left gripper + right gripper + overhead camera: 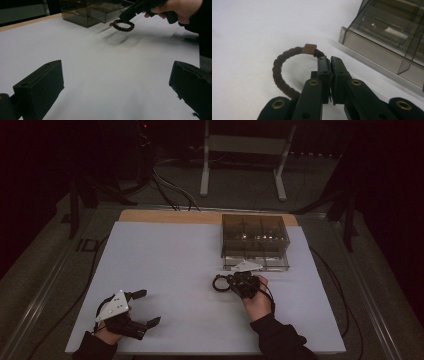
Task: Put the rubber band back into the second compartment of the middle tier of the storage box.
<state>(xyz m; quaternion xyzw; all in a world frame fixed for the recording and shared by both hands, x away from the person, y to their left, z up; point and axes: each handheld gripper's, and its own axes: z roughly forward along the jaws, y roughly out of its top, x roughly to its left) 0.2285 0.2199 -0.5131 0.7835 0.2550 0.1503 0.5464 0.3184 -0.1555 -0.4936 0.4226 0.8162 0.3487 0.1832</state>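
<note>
Dim lab or studio, white-topped table [165, 270], floor cables [170, 195], white stand legs [205, 165], dark surroundings

Your right gripper [329, 60] covers part of the braided bracelet [284, 70]; the loop's near side vanishes behind the jaws. The smoky organizer box [387, 37] runs off the right gripper view's top and right edges, and its contents are too dim to identify. The left gripper's [115, 82] jaws are cropped below.
</note>
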